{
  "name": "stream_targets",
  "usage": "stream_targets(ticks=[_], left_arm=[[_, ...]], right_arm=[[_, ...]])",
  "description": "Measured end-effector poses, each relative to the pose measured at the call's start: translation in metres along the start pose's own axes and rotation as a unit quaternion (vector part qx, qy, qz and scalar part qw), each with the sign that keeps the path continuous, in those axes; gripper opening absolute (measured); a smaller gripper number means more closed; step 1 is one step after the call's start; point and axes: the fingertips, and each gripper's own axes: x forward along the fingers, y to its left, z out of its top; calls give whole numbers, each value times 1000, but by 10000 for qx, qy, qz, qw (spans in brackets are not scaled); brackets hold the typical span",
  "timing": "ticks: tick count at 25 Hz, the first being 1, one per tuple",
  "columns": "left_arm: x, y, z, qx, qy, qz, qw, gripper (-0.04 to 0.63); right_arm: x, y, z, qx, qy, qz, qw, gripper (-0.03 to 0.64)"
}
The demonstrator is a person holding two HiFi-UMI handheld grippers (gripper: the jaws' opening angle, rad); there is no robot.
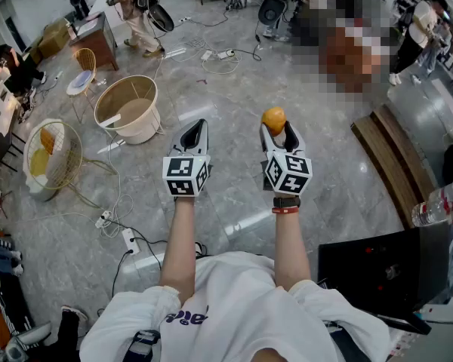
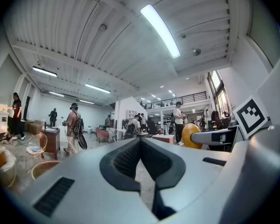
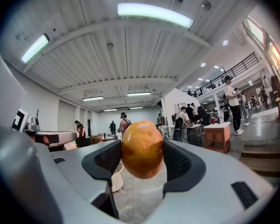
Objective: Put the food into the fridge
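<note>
Head view: set above person, aimed steeply down; left gripper (image 1: 195,129), right gripper (image 1: 275,133) and grey floor (image 1: 234,194) taken from near.
Left gripper view: carried on gripper, aimed along own jaws, roughly level into hall, ceiling (image 2: 107,45) included.
Right gripper view: likewise; orange fruit (image 3: 142,149) very close to lens.
Shared: hall; each gripper caught at other view's frame edge.
</note>
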Motion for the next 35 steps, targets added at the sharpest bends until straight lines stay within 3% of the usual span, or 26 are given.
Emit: stream_targets(ticks=[7,13,22,27,35], left_arm=[[17,-51,3,-4,2,-126,9999,18],[38,-114,-2,40,52,-514,9987,18],[72,-203,6,94,74,-1559,9877,17],[89,-250,6,124,44,-2329,9724,18],[95,-342,-6,204,112,-3721,9279,18]], right_arm=[[-24,-43,10,42,-160,-80,9998,296],[-59,-103,8,151,-187,-492,9985,296],[-119,-172,19,412,-357,-1418,9884,296],[-152,-199,17,432,-443,-2148,9747,296],[-222,-235,16,514,-633,-3345,9389,296]])
